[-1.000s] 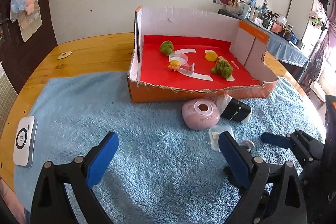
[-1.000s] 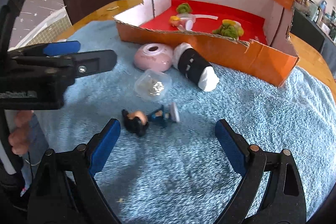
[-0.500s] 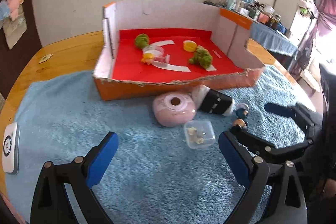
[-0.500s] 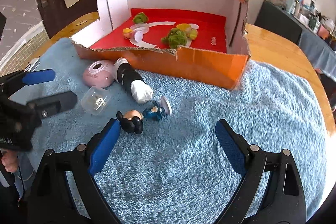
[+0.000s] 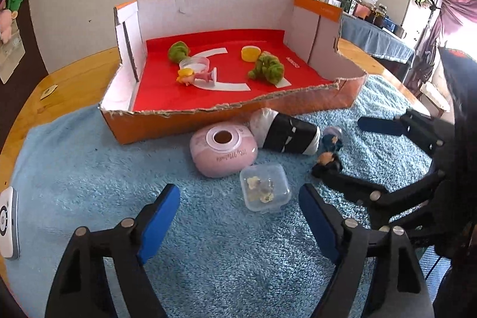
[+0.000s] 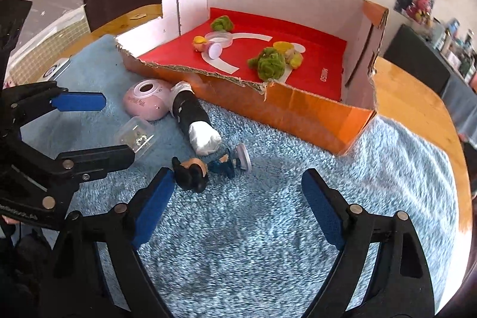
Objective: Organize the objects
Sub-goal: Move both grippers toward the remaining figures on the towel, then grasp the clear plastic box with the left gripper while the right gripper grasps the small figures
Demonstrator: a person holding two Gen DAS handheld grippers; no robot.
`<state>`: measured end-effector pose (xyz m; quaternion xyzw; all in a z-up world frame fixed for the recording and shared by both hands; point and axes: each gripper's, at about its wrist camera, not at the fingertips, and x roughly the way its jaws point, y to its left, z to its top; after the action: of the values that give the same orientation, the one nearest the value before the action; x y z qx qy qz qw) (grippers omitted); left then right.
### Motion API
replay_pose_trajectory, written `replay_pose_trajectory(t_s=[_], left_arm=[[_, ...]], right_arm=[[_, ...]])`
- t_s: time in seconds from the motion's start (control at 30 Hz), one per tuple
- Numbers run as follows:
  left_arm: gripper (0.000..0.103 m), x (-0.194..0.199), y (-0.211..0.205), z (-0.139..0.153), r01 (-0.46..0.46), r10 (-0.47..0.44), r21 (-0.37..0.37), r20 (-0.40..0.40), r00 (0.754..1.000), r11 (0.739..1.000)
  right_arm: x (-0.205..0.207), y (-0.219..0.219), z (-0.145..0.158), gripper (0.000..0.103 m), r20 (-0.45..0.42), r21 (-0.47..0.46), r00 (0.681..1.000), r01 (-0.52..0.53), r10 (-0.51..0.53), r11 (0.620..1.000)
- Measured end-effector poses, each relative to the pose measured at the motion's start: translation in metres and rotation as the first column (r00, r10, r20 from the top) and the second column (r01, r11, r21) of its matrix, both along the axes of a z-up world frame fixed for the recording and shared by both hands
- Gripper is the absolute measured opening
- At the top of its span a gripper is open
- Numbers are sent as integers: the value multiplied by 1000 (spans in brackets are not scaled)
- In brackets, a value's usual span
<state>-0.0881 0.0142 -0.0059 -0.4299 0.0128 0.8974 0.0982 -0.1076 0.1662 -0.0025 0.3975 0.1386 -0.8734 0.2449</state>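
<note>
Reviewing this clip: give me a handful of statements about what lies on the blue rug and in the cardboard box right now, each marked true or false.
1. The pink round device lies on the rug outside the cardboard box. True.
2. The clear plastic case sits inside the box. False: it is on the blue rug, in front of the pink device.
3. Two green fuzzy toys lie on the box's red floor. True.
4. The left tongs are shut on the black-and-white roll. False: they are open and empty.
5. The small dark-haired figurine lies in the box. False: it lies on the rug near the right tongs.
</note>
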Motion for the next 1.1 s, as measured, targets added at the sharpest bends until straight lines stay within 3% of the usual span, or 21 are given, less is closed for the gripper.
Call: replay_pose_trajectory(t_s=[0.1,0.23,0.33,0.53,0.6,0.83,1.1], left_arm=[[76,-3,4,-6,5,-5,1,19,1000,1000],[75,-5,10,-9,-4,4,-23,7,1000,1000],[69,-7,7,-8,-33,33,-9,3,999,999],[55,-2,11,-11,-71,70,-26,-29,997,997],[44,0,10,-10,-71,70,-19,-32,997,997],[43,5,2,-8,-64,65,32,-25,998,997],[43,11,-12,-5,-78,80,67,-30,996,995]], right_arm=[[-5,2,0,81,5,-9,1000,-18,18,1000],[-9,-3,-2,60,39,-44,997,-65,67,997],[-9,-8,-4,52,47,-36,995,-85,86,996],[-7,-6,-4,52,51,-53,997,-63,66,997],[-5,-5,-3,51,54,-66,997,-43,46,997],[8,-6,1,51,48,-91,999,6,-2,996],[25,0,11,51,45,-187,998,57,-49,981]])
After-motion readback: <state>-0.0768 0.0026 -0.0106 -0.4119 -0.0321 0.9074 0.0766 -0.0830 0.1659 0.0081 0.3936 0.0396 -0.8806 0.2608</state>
